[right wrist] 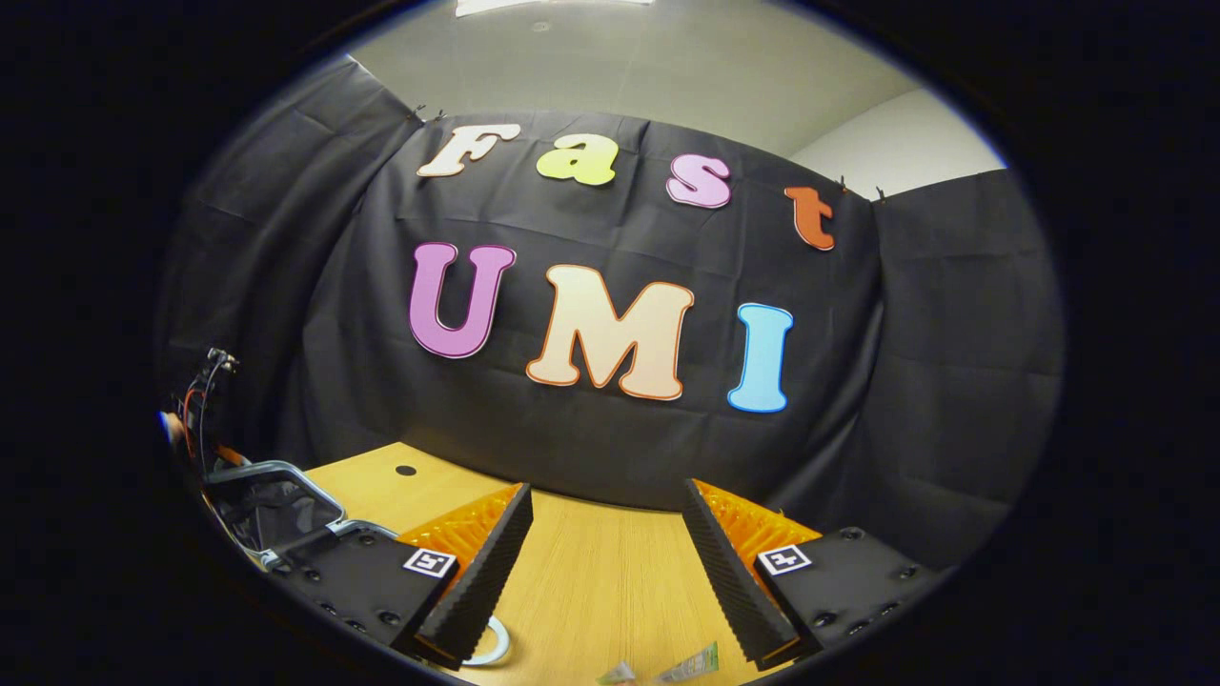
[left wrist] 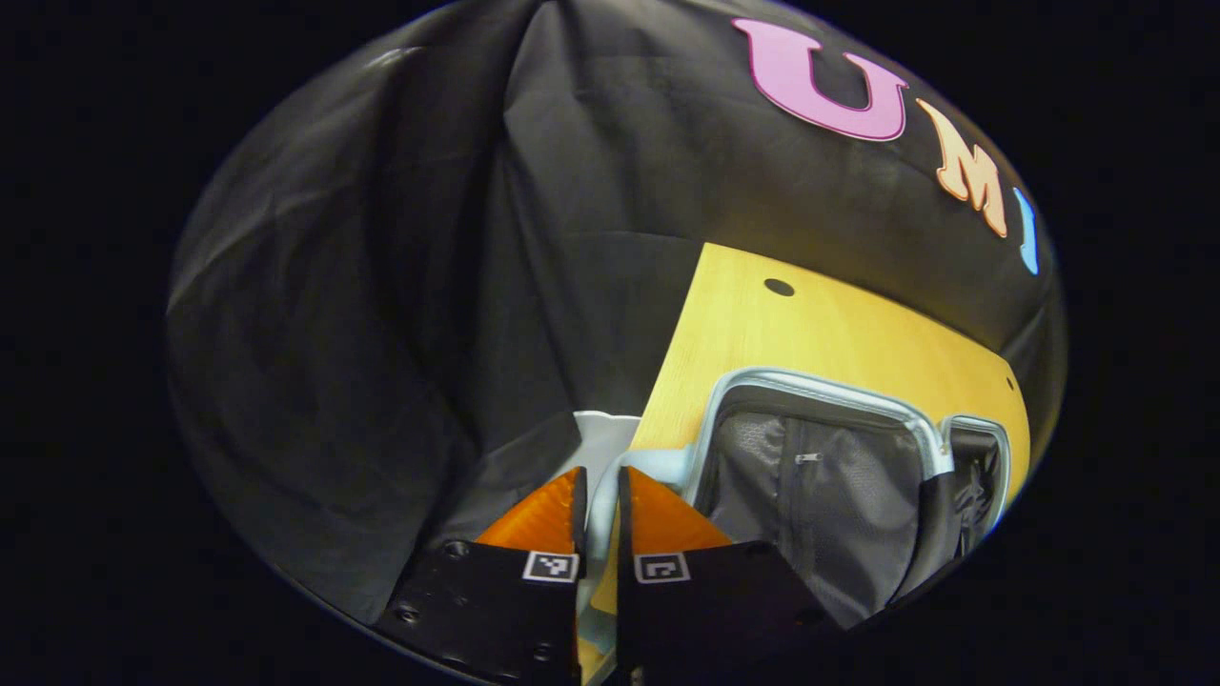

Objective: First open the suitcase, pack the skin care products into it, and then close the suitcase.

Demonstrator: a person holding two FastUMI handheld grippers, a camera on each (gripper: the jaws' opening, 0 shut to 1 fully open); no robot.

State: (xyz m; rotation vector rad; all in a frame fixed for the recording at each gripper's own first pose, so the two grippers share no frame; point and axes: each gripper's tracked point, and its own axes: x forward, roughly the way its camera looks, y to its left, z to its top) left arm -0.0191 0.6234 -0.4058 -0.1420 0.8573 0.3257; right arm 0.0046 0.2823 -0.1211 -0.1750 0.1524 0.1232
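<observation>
The suitcase [left wrist: 822,386] lies open on the wooden table [left wrist: 810,324], with a pale blue rim and dark mesh lining inside. My left gripper [left wrist: 601,476] is at its near corner, its fingers almost together with a pale blue strip of the shell's edge pinched between them. In the right gripper view the suitcase [right wrist: 272,500] sits at the far left. My right gripper [right wrist: 606,491] hangs open over the table [right wrist: 600,572] with nothing between its fingers. Just below it lie a green and white tube [right wrist: 694,661] and a small packet [right wrist: 618,673].
A white round rim [right wrist: 496,650] lies on the table by the right gripper's left finger. A dark hole [right wrist: 406,471] marks the tabletop near the back. Cables [right wrist: 205,381] hang beyond the suitcase. Black cloth walls close in the table at the back and sides.
</observation>
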